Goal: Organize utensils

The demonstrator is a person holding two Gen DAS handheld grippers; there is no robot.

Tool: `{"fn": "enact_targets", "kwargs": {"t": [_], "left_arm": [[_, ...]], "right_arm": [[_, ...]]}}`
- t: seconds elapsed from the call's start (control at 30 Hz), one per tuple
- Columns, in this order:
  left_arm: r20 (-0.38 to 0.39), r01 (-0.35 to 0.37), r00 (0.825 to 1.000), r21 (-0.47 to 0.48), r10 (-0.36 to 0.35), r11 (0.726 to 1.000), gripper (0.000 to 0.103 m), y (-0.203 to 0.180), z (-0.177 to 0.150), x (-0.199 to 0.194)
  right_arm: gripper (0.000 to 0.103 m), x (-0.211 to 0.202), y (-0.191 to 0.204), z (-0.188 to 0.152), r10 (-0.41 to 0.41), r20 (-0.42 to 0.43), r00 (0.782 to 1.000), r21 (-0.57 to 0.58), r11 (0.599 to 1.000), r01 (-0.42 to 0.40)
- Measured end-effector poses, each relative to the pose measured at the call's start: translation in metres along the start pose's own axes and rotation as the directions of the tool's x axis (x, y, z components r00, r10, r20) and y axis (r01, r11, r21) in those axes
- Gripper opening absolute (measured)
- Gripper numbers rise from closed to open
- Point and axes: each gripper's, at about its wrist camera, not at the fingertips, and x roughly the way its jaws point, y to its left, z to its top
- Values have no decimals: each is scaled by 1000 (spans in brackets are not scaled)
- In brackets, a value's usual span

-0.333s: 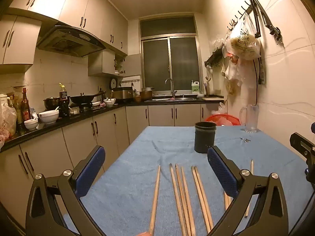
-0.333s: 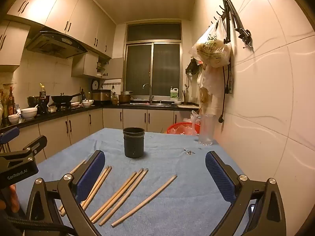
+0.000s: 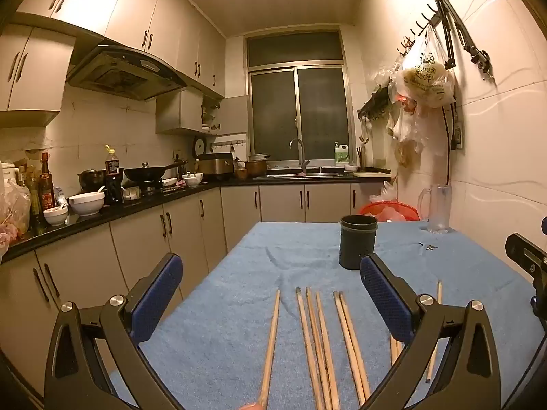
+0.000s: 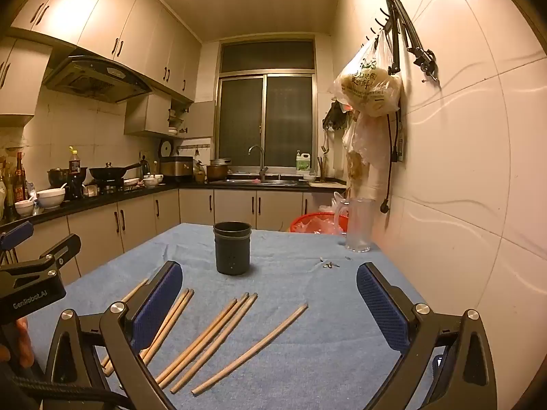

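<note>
Several wooden chopsticks (image 3: pixel 318 345) lie loose on the blue cloth (image 3: pixel 239 324), also in the right wrist view (image 4: pixel 218 331). A dark cylindrical holder (image 3: pixel 358 241) stands upright beyond them, also in the right wrist view (image 4: pixel 232 247). My left gripper (image 3: pixel 270 294) is open and empty, held above the near ends of the chopsticks. My right gripper (image 4: pixel 268 297) is open and empty above the chopsticks, to the right of the left one. The left gripper's body shows at the left edge of the right wrist view (image 4: pixel 30 287).
A clear glass pitcher (image 4: pixel 357 223) stands by the right wall. Small metal bits (image 4: pixel 330 265) lie on the cloth near it. A red basket (image 4: pixel 316 222) sits behind the table. The kitchen counter (image 3: pixel 102 210) with bowls and bottles runs along the left.
</note>
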Motion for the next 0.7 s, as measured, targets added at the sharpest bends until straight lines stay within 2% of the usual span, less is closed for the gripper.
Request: {"fn": "enact_targets", "kwargs": {"t": [0.17,0.23,0.43,0.7], "left_arm": [[3,-2,1000,-5,2,1000,103,-1,4,11],[17,1,1000,2,-1,1000,103,0,2,-4],[-27,4,1000,-14,-5,1000,103,3,0,2],[-32,5,999,-20,-6,1000,103,5,-3,3]], "right_arm": [[103,-1,0,1,-2,3,1000,1,1000,2],[103,-1,-1,0,-3,5,1000,2,1000,3],[103,-1,-3,2,-2,-2,1000,7,1000,2],[103,3,-3,2,4,-4,1000,5,1000,-4]]}}
